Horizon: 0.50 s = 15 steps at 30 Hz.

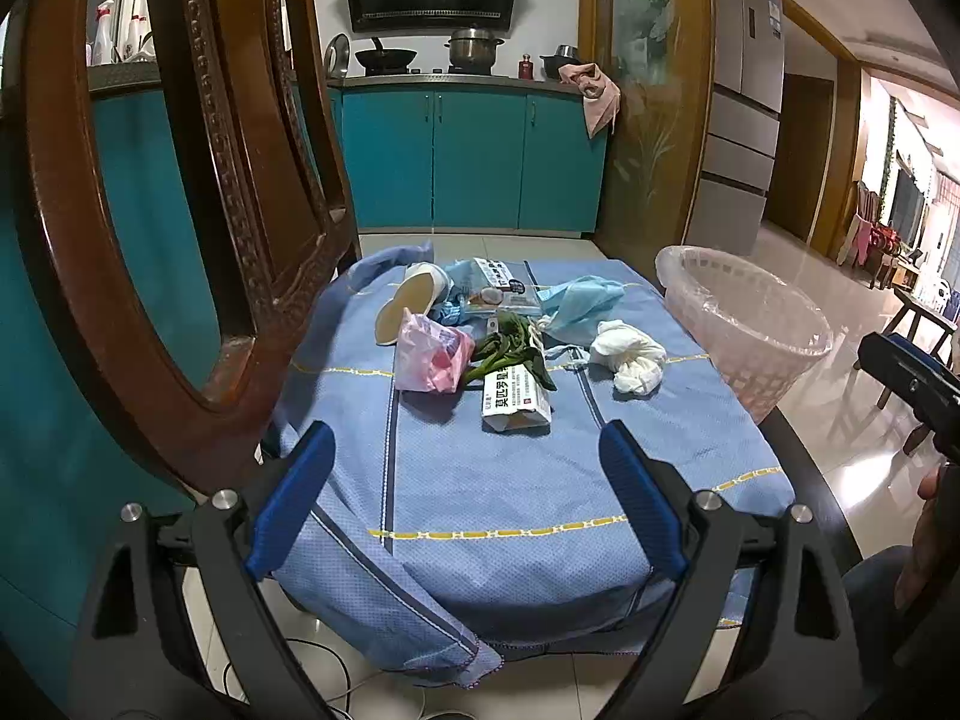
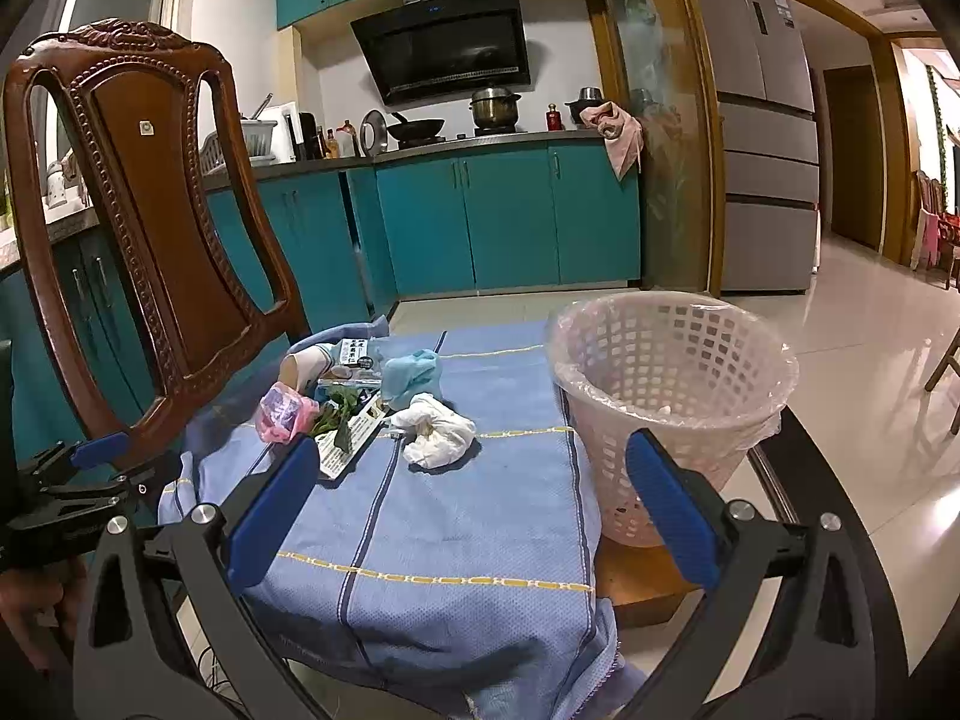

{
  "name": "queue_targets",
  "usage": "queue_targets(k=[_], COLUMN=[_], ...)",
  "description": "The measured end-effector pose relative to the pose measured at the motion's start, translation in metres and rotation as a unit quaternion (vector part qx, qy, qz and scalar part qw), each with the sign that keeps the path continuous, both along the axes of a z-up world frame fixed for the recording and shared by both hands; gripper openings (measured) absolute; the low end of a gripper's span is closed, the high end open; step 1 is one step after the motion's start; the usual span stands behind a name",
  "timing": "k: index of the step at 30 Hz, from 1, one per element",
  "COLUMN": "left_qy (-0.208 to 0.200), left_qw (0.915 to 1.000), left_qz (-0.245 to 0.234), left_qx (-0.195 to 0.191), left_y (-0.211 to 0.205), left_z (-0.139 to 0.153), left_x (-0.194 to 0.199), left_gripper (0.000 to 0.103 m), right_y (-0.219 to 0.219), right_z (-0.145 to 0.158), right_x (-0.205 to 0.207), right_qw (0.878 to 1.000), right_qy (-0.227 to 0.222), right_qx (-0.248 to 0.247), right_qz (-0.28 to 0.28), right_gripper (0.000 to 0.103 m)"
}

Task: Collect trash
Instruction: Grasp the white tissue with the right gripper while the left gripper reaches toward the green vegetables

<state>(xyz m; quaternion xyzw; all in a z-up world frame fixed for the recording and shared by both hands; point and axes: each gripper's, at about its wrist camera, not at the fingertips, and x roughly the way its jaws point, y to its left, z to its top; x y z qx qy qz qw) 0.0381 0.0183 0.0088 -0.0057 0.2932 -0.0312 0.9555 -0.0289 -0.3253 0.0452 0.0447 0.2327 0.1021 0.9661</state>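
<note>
on the blue cloth [image 1: 516, 480], far side: trash [image 1: 510, 354] piled left of basket [image 2: 666, 384]. both jaws wide apart, empty: left gripper [image 1: 465, 498], right gripper [image 2: 471, 507].

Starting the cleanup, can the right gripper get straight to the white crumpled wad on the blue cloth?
Probably yes: the right gripper is open, and only bare blue cloth lies between it and the white wad.
</note>
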Motion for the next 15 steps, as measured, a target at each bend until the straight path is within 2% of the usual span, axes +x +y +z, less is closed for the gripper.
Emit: queue_targets(k=[7, 13, 15], left_qy=[0.004, 0.014, 0.014], left_qw=[0.9999, 0.999, 0.9988], left_qz=[-0.01, -0.041, -0.046], left_qx=[0.003, -0.013, -0.01], left_y=[-0.004, -0.016, -0.022], left_z=[-0.002, 0.003, 0.005], left_x=[0.004, 0.033, 0.051], left_gripper=[0.087, 0.077, 0.068], right_y=[0.0, 0.005, 0.007], right_z=[0.0, -0.002, -0.003], right_x=[0.001, 0.005, 0.012], right_qw=[1.0, 1.0, 1.0], right_qy=[0.003, 0.008, 0.012], right_qx=[0.003, -0.002, 0.002], right_qz=[0.003, 0.013, 0.02], right_gripper=[0.099, 0.099, 0.099])
